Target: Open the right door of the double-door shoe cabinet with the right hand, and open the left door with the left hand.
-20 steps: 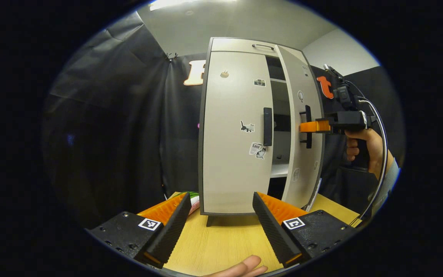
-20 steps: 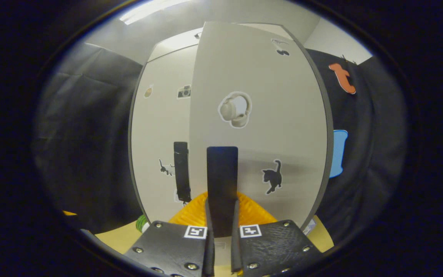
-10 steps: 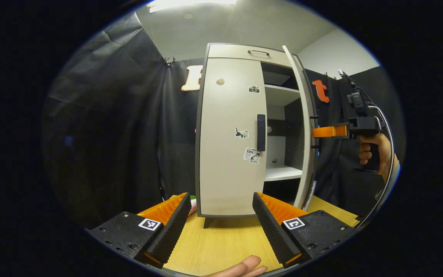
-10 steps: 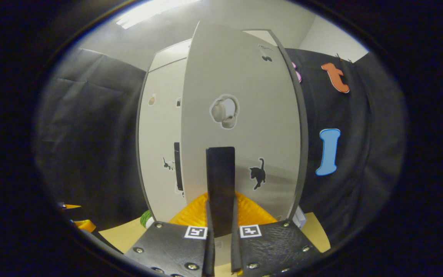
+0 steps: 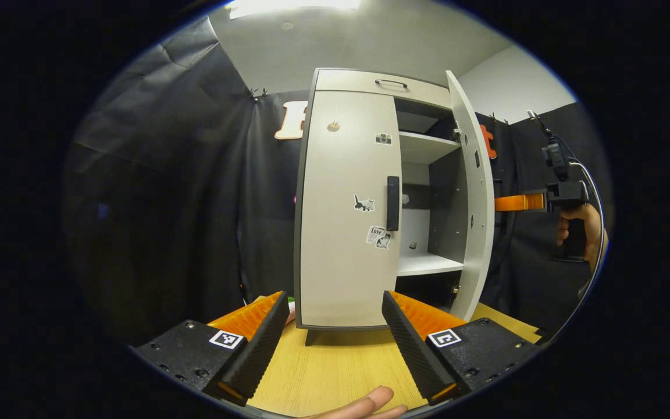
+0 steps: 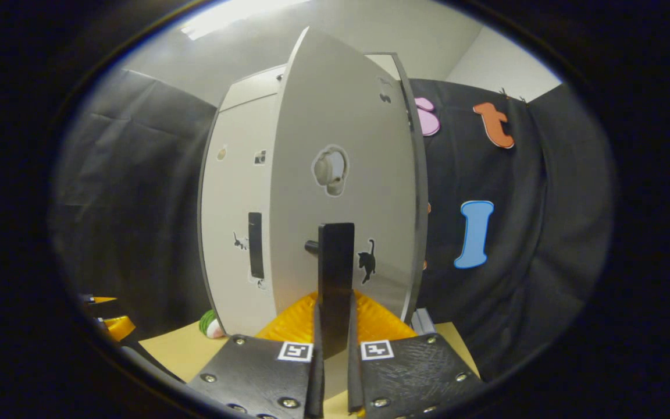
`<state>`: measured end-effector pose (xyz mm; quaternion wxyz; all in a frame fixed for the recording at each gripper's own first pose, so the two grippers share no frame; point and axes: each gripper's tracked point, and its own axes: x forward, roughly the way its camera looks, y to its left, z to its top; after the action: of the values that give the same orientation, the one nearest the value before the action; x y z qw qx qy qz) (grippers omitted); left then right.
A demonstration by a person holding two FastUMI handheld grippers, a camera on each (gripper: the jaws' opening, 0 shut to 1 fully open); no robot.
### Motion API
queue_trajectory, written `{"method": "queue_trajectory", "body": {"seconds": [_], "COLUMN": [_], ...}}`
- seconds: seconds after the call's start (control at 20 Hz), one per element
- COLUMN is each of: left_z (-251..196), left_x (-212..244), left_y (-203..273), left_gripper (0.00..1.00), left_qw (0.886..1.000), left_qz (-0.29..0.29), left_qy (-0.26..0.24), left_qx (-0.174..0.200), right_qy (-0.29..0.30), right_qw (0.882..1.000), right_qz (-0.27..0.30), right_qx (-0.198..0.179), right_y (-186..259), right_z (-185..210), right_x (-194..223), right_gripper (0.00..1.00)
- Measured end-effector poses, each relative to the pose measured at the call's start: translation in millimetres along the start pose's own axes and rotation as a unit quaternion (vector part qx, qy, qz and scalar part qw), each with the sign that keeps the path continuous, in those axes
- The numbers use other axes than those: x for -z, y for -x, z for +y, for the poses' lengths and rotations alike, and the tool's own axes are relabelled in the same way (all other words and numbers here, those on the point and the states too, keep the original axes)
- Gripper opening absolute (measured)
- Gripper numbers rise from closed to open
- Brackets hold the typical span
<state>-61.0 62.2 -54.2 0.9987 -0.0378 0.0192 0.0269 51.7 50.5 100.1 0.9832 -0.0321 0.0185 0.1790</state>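
Right tool [image 6: 331, 372] clamps upright handle [image 6: 335, 273] (long axis vertical); right door [image 5: 474, 198] swung outward; left tool [image 5: 335, 343] open.

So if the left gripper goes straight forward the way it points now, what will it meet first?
Most likely the closed left door of the shoe cabinet, low down; the left gripper has open jaws, with bare table between. Depth is unclear.

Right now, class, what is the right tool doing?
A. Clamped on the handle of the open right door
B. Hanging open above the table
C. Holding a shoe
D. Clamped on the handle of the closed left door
A: the right tool is shut on the right door's handle, and that right door stands swung open, with shelves visible inside.
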Motion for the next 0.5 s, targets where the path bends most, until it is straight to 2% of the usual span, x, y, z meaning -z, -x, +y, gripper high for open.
{"method": "queue_trajectory", "body": {"seconds": [0.15, 0.5], "left_z": [-3, -3], "left_x": [2, 12], "left_y": [-2, -5], "left_gripper": [0.99, 1.00], "left_qw": [1.000, 1.000], "left_qz": [0.003, 0.014], "left_qy": [0.002, 0.010], "left_qx": [0.006, 0.014], "right_qy": [-0.002, 0.003], "right_qw": [1.000, 1.000], "right_qz": [0.001, -0.002], "right_qx": [-0.008, 0.029], "right_y": [2, 19], "right_z": [-3, -37], "right_x": [0, -1], "right_gripper": [0.16, 0.16]}}
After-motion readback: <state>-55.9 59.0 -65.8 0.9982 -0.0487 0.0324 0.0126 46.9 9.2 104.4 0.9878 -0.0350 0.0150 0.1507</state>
